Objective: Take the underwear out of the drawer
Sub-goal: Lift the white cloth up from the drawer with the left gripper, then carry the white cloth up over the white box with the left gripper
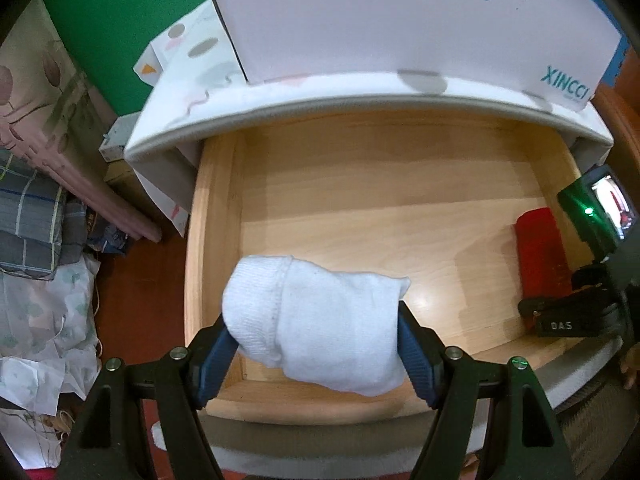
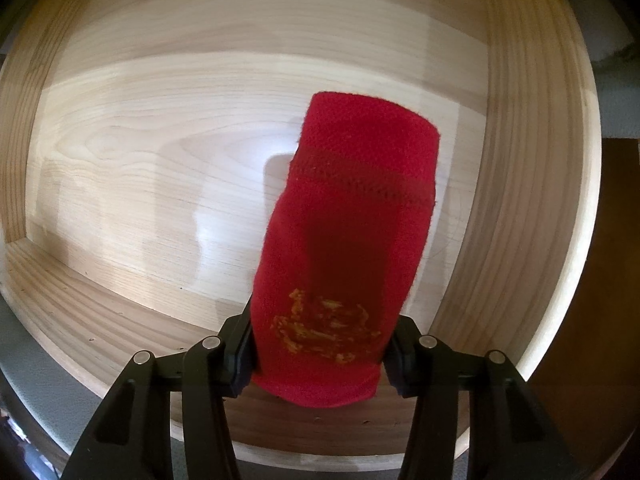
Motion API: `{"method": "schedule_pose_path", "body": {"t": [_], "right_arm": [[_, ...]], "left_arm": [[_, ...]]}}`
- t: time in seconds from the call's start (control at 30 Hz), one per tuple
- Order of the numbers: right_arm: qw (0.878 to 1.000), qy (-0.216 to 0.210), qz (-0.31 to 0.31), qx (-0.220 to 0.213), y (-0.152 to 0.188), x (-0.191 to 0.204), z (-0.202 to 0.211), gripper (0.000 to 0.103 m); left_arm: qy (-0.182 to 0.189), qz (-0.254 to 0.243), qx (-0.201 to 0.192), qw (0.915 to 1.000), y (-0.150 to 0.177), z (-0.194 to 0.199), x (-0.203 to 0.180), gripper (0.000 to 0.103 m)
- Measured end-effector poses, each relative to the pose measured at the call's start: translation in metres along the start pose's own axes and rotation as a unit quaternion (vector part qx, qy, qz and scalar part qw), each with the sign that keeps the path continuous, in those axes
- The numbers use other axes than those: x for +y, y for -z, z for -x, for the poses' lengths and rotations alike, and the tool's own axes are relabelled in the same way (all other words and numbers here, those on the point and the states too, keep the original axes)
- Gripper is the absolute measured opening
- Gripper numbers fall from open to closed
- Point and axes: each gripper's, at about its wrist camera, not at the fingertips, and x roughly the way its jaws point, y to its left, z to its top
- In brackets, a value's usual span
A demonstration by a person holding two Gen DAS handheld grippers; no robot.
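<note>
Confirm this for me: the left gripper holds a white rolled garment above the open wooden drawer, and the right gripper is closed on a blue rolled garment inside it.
One thing is wrong: the colour. The right gripper is closed on a red rolled garment, as the right wrist view shows. The rest stands: the left gripper holds the white rolled garment above the open wooden drawer.

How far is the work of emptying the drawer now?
Done: the drawer is open. In hand: the left claw holds the white bundle above it; the right claw grips the red bundle, low inside. Left: carry both out.
</note>
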Motion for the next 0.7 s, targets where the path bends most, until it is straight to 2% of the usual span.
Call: {"method": "schedule_pose_path", "body": {"t": [0.23, 0.4, 0.57, 0.7], "right_arm": [[1.000, 0.000, 0.000, -0.001, 0.000, 0.000, -0.001, 0.049], [1.000, -0.003, 0.000, -0.002, 0.000, -0.002, -0.002, 0.049], [1.000, -0.006, 0.000, -0.002, -0.008, -0.011, 0.001, 0.049], [1.000, -0.006, 0.001, -0.002, -0.010, -0.013, 0.001, 0.049]], "left_arm": [[-0.010, -0.007, -0.037, 0.9993, 0.000, 0.033, 0.000, 0.075], [-0.006, 0.000, -0.077, 0.9970, -0.006, 0.069, 0.012, 0.075], [-0.010, 0.017, -0.132, 0.9910, -0.025, 0.120, 0.033, 0.075], [0.002, 0.026, -0.174, 0.9843, -0.049, 0.157, 0.045, 0.075]]}}
